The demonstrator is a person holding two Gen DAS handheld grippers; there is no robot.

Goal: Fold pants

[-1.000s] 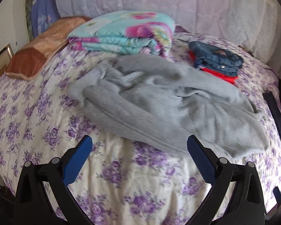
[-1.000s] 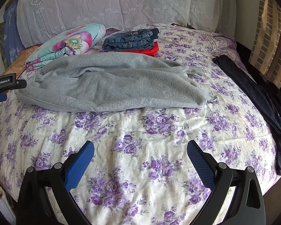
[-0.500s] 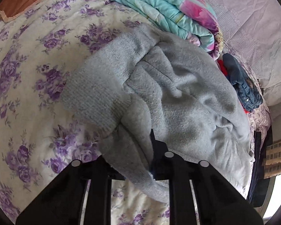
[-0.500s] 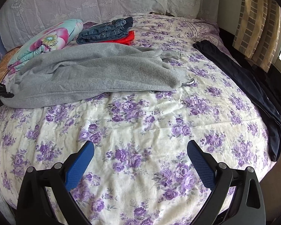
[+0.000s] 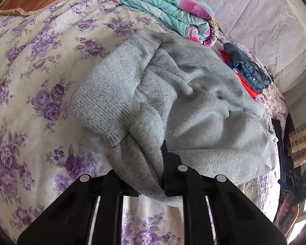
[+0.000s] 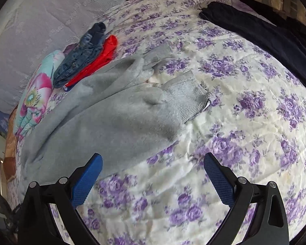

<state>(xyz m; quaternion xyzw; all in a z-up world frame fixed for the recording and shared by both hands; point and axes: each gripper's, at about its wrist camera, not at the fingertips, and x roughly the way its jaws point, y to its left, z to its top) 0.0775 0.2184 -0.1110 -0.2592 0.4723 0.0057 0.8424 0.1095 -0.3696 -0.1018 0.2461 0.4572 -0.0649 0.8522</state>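
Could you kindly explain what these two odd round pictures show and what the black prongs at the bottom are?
No robot here: a person holds a two-fingered tool in each hand, each carrying a wide-angle camera looking along its fingers. In the left view, the left tool is shut on a bunch of the grey fleece pants. In the right view, the right tool stands open and empty over the floral bedspread, near a ribbed cuff. Also on the bed: a folded flowered quilt, folded jeans on a red garment, and a dark garment.
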